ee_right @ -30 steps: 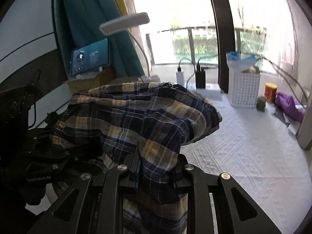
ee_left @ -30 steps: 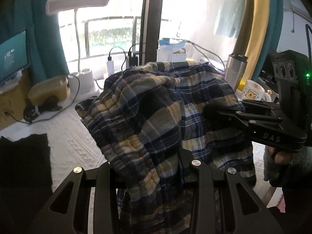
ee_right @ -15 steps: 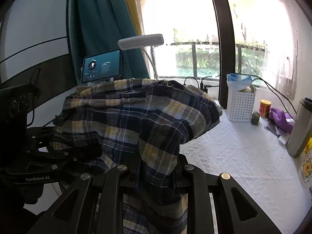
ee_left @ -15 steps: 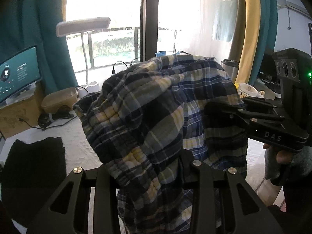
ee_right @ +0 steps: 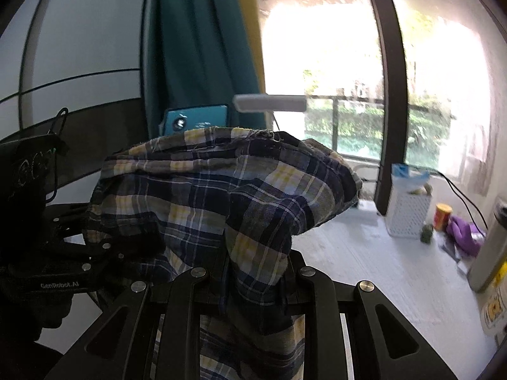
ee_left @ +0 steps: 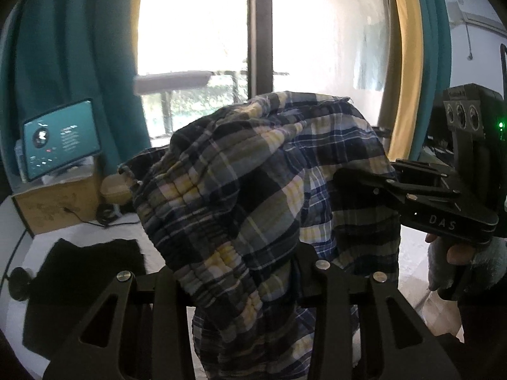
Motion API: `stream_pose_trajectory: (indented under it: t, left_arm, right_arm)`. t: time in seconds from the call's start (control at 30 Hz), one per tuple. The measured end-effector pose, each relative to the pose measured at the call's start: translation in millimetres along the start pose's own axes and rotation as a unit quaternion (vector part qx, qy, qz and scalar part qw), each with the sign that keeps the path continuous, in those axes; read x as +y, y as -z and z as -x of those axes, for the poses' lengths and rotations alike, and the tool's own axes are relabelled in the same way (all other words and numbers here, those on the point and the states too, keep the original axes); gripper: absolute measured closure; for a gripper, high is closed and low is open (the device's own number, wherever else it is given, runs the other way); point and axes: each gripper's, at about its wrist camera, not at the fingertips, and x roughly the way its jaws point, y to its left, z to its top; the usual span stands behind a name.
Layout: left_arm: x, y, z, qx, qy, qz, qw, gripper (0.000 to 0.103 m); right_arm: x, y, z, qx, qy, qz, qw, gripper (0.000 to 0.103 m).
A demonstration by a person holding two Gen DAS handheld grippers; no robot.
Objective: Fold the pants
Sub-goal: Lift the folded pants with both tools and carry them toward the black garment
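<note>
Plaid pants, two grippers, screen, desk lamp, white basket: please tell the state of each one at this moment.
plaid pants: bunched, lifted, held by both grippers
left gripper: shut on the elastic waistband
right gripper: shut on the pants fabric
screen: switched on
desk lamp: cannot tell whether lit, against the bright window
white basket: upright on the table, with things inside

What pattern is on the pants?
Plaid pants: navy, grey, yellow and white, clearest in the left wrist view.

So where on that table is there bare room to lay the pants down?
The white tablecloth is bare between the plaid pants and the white basket. It is crowded on the far right around the basket and steel tumbler, and at left a black cloth lies.
</note>
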Motion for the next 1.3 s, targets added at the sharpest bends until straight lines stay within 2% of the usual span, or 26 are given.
stream_pose_trajectory:
  t: [0.23, 0.4, 0.6, 0.87, 1.03, 1.3]
  left_arm:
    - [38.1, -2.6, 34.7, -0.038, -0.044, 0.017, 0.9982, 0.066]
    - [65.2, 0.7, 66.1, -0.071, -0.083, 0.030, 0.9936, 0.066]
    - [93.8, 12.0, 87.3, -0.077, -0.125, 0.045, 0.9881, 0.065]
    - [127.2, 30.6, 84.5, -0.048, -0.158, 0.058, 0.9847, 0.064]
    - [151.3, 37.0, 59.4, -0.019, -0.154, 0.080, 0.9847, 0.064]
    - [177.2, 37.4, 2.8, 0.028, -0.132, 0.083, 0.9874, 0.064]
  right_arm:
    - [38.5, -28.0, -14.7, -0.033, -0.035, 0.024, 0.999, 0.080]
    - [71.5, -45.2, -27.7, -0.055, -0.067, 0.038, 0.996, 0.080]
    - [106.7, -56.2, -52.7, -0.060, -0.098, 0.048, 0.992, 0.080]
    - [129.0, -45.0, -103.8, -0.017, -0.127, 0.033, 0.991, 0.080]
    - [127.6, -35.8, -134.8, 0.010, -0.129, 0.016, 0.992, 0.080]
    - [104.9, -26.7, -198.7, 0.058, -0.111, -0.024, 0.992, 0.080]
